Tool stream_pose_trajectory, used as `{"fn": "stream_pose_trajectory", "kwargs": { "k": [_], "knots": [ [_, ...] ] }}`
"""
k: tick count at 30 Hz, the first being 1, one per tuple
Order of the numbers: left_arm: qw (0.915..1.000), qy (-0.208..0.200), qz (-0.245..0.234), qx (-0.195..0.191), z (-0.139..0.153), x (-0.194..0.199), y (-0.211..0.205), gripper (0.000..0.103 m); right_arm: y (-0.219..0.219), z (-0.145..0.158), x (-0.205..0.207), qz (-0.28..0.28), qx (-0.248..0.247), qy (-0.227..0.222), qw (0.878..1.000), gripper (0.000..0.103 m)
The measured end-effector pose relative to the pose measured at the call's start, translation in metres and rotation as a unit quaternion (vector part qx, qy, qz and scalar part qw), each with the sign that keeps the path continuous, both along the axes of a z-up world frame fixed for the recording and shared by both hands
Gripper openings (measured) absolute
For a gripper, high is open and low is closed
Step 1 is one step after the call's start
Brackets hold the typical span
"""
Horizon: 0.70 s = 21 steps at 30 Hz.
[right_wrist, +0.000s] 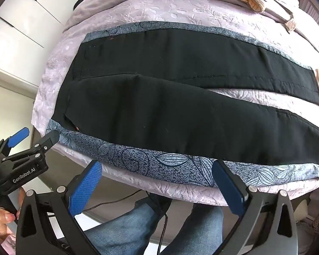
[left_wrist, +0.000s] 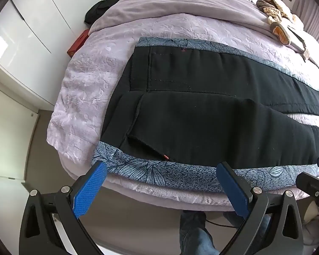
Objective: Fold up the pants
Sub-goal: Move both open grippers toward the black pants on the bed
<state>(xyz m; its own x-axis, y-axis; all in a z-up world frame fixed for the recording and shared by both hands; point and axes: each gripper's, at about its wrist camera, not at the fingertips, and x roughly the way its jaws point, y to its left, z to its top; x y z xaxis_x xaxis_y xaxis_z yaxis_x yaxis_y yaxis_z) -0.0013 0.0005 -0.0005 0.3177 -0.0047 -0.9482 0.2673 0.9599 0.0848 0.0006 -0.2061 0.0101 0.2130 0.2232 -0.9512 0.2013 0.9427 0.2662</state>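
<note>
where spread flat, black pants (right_wrist: 159, 110) stay unfolded.

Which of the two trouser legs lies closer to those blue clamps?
The near leg, bordered by the patterned strip at the bed's edge. The far leg lies beyond it.

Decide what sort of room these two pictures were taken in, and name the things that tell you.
Most likely a bedroom. The black pants lie spread on a bed with a lilac quilted bedspread, white wardrobe-style cupboard doors stand beside it, and other clothes lie further up the bed.
</note>
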Motion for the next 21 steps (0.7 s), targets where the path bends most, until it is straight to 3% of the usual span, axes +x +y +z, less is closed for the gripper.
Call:
{"fn": "stream_pose_trajectory", "kwargs": {
  "k": [21],
  "knots": [
    [0.9996, -0.024, -0.007, 0.008, 0.0000, -0.0004, 0.0003, 0.103, 0.0012, 0.0006, -0.0002, 0.000, -0.004, -0.004, 1.000, 0.103]
  ]
}}
